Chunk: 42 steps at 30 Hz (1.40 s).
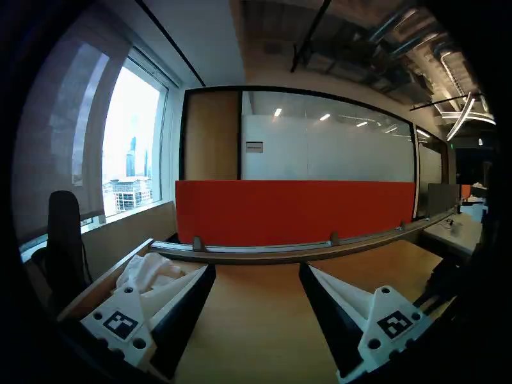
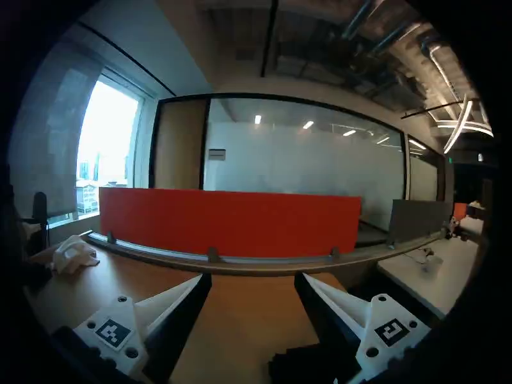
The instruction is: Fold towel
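Note:
A crumpled white towel [image 1: 148, 270] lies on the wooden desk [image 1: 256, 320] at the left, partly behind my left gripper's left finger. My left gripper [image 1: 257, 272] stands open over bare desk, nothing between its fingers. In the right gripper view the same white towel [image 2: 72, 253] sits far off at the left edge of the desk [image 2: 243, 313]. My right gripper [image 2: 251, 280] is open too, well to the right of the towel and apart from it. Something dark [image 2: 313, 365] lies low between its fingers, too dim to identify.
A red divider panel [image 1: 294, 211] on a metal rail [image 1: 256, 248] closes the desk's far edge. A black chair back [image 1: 64, 246] stands at the left by the window. A second white desk [image 2: 441, 269] with small items lies to the right.

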Each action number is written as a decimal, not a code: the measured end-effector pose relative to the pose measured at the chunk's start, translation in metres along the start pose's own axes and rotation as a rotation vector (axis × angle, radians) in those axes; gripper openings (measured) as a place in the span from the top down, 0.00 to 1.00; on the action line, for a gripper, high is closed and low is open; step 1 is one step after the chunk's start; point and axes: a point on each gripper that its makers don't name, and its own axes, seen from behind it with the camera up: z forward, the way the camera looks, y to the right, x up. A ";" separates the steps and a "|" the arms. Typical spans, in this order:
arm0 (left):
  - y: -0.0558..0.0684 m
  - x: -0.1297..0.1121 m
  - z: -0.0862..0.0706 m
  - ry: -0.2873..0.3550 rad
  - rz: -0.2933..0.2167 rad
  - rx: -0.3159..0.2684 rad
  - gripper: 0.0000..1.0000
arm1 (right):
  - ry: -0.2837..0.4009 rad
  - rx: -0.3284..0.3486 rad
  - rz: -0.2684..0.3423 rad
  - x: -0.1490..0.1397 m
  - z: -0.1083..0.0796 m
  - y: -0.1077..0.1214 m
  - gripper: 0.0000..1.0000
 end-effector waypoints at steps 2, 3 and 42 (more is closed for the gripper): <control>-0.001 0.002 0.001 0.004 -0.006 0.000 0.03 | 0.008 0.001 0.011 0.004 0.001 -0.007 0.00; -0.002 0.003 0.001 0.006 -0.010 0.000 0.03 | 0.012 0.003 0.018 0.006 0.001 -0.011 0.00; -0.020 -0.028 -0.001 0.056 -0.025 0.025 0.03 | 0.054 0.053 0.022 0.009 0.000 -0.084 0.00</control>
